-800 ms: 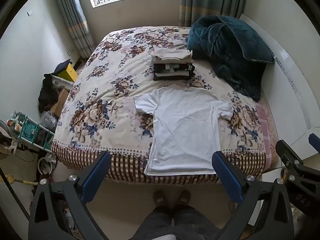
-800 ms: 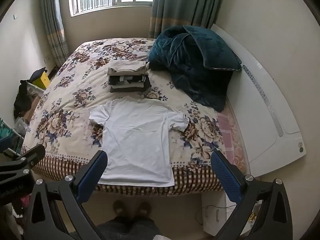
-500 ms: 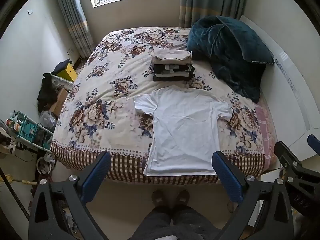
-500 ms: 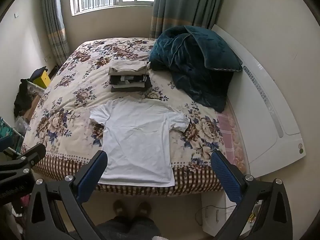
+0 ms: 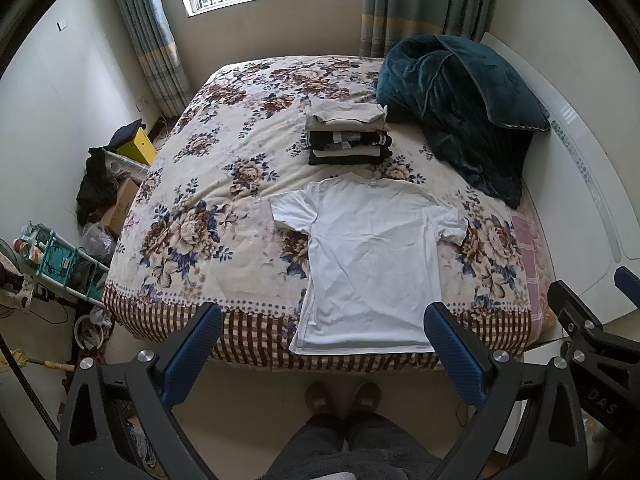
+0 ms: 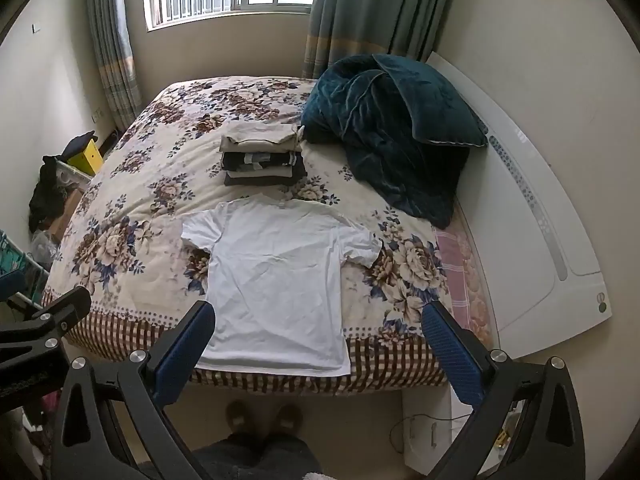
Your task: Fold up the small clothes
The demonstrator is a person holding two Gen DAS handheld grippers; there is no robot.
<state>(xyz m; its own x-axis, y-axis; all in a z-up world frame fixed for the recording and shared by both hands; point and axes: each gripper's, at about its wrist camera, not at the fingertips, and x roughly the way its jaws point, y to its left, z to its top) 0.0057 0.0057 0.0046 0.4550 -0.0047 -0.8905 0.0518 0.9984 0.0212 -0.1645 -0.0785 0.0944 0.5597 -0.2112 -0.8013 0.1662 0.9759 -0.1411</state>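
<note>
Floral bedspread [image 5: 208, 184] covers the bed before you; the white T-shirt [image 5: 372, 264] lies spread flat near its foot edge, hem toward your slippers. Beyond its collar sits a stack of folded clothes [image 5: 348, 132], beside a teal blanket [image 5: 460, 108]. Your left tongs [image 5: 322, 356] and right tongs [image 6: 316, 354] both gape wide, holding nothing, above the floor
</note>
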